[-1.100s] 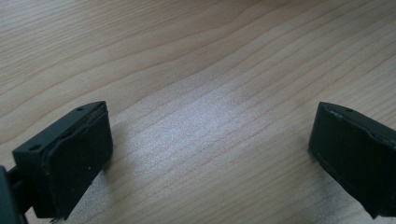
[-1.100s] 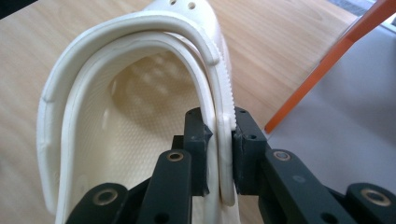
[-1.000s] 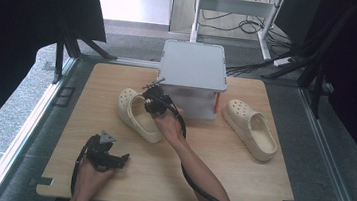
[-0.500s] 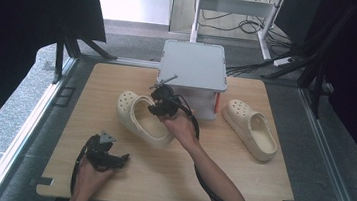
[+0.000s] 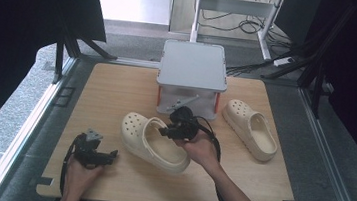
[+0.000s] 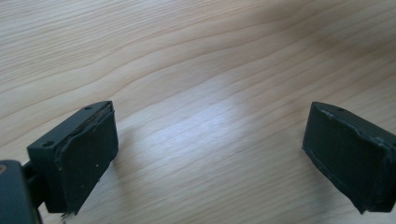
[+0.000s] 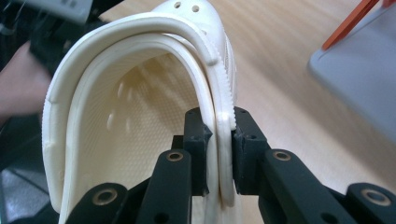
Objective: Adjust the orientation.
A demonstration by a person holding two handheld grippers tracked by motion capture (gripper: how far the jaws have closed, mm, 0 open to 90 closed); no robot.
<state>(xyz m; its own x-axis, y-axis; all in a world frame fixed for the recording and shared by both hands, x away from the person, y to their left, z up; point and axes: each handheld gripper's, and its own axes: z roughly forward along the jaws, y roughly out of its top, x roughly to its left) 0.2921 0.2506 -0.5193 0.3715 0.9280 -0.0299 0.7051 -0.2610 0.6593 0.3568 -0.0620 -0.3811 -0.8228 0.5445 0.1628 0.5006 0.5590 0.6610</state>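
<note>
**Cream clog pinched at its rim by the right gripper; left gripper wide over bare wood**

Where the high view looks down on the wooden table (image 5: pixel 116 99): near cream clog (image 5: pixel 154 143) lying at mid-table, toe toward the far left, heel toward the near right. Right gripper (image 5: pixel 176 126) set at the clog's far rim, beside the opening, with the right hand (image 5: pixel 200 150) just behind it and a black cable looping off to the right. Second cream clog (image 5: pixel 250 129) well apart on the right side of the table, sole down, toe pointing away. Grey lidded box (image 5: pixel 192 77) with orange clips standing at the far middle, just beyond the gripper. Left gripper (image 5: pixel 95 153) resting low at the near-left of the table, held in the left hand (image 5: pixel 78 175), well apart from both clogs.

From the left gripper view: two black jaws spread wide, one at each lower corner, nothing between them but pale wood grain.

From the right gripper view: jaws drawn narrow and clamped on the clog's side wall (image 7: pixel 223 140), one pad inside the opening against the textured footbed wall, the other outside against the ribbed edge. Heel strap (image 7: pixel 140 28) arching over the opening above. Corner of the grey box (image 7: pixel 359 70) at the right, an orange clip (image 7: pixel 348 23) above it. Left hand blurred at the far left.
</note>
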